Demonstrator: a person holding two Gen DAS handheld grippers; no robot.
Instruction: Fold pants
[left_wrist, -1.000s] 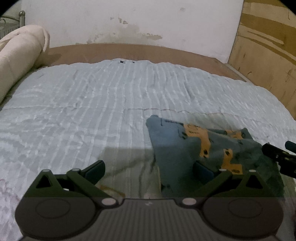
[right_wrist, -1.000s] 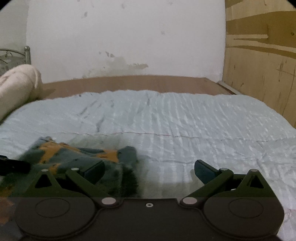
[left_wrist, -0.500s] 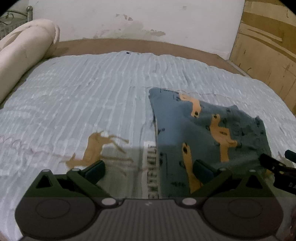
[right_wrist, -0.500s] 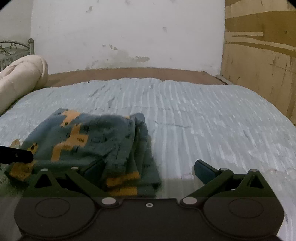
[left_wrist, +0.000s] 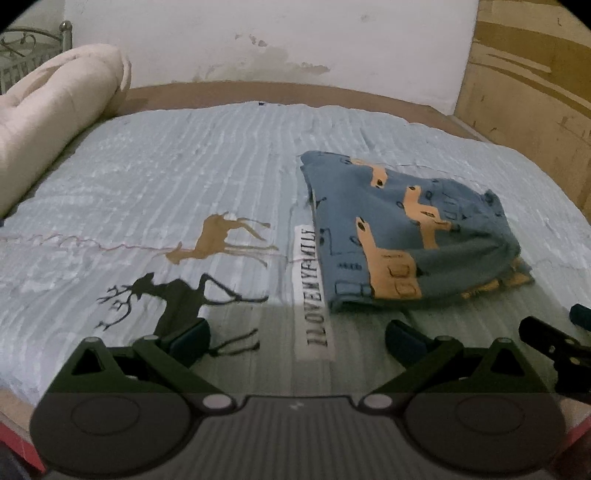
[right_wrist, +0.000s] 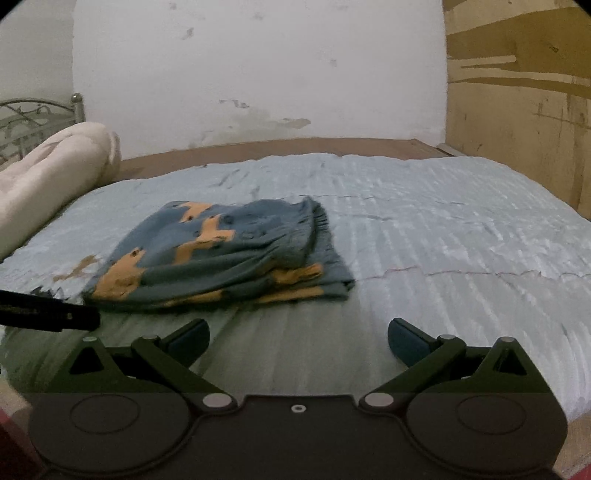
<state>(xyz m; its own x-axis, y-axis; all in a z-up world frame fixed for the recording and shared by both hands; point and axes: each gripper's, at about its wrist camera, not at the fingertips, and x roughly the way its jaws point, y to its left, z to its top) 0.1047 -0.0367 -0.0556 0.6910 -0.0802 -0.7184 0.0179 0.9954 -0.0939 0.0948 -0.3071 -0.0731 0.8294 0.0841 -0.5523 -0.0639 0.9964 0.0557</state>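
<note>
Plainly, the pants (left_wrist: 406, 236) lie as a folded stack on the bedspread (left_wrist: 184, 177), ahead of both tools and touching neither. We hold the left gripper (left_wrist: 295, 334) with its jaws spread wide and empty; the right gripper (right_wrist: 297, 332) is equally wide and empty. The bundle sits forward and to the right of our left tool, forward and to the left of our right one (so between the two), its long axis running away from us. Neither looks clearly nearer.
</note>
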